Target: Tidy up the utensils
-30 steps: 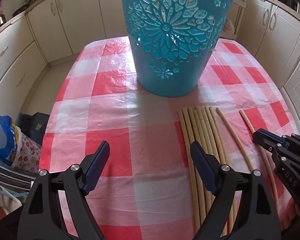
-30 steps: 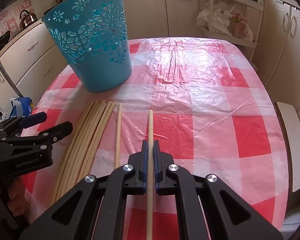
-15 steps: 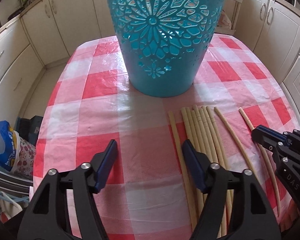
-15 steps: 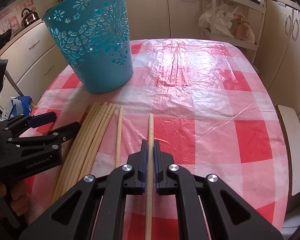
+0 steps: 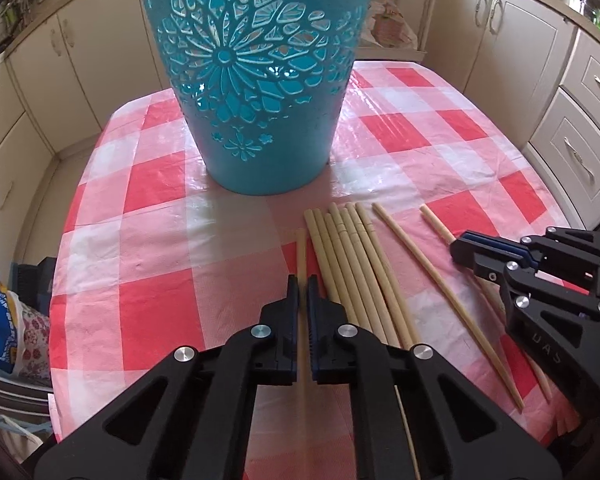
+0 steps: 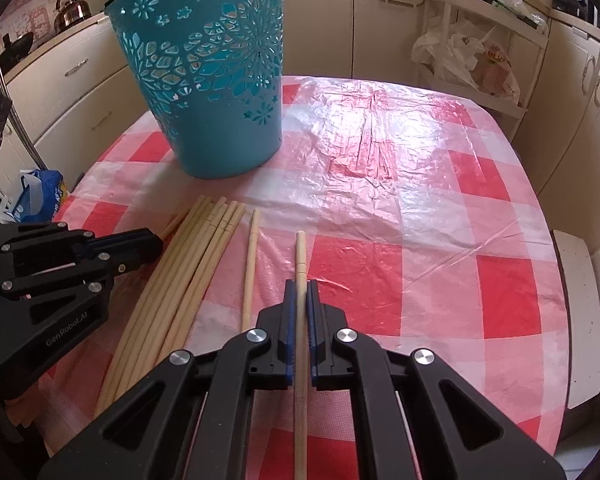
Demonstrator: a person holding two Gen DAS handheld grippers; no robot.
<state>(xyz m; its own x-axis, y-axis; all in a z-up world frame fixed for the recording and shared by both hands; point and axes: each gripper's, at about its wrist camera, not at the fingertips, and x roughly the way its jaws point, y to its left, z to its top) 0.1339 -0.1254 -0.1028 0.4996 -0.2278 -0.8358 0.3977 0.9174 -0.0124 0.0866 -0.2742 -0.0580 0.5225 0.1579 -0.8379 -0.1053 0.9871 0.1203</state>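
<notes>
A teal openwork basket [image 5: 256,80] stands upright on the red-and-white checked tablecloth [image 5: 148,256]; it also shows in the right wrist view [image 6: 216,80]. Several long bamboo chopsticks [image 5: 356,264] lie side by side in front of it. My left gripper [image 5: 303,286] is shut on one chopstick [image 5: 301,248] at the left of the bundle. My right gripper [image 6: 299,290] is shut on another chopstick [image 6: 300,256] at the right. One single chopstick [image 6: 251,264] lies between the bundle [image 6: 188,272] and my right gripper.
Cream kitchen cabinets [image 6: 580,92] surround the table. A shelf rack with plastic bags [image 6: 472,56] stands behind the table. A blue bag [image 5: 0,320] sits on the floor at the left. A kettle [image 6: 70,10] stands on the far counter.
My left gripper moved right over the leftmost chopstick and closed on it. My right gripper stayed shut on its chopstick and shifted only slightly.
</notes>
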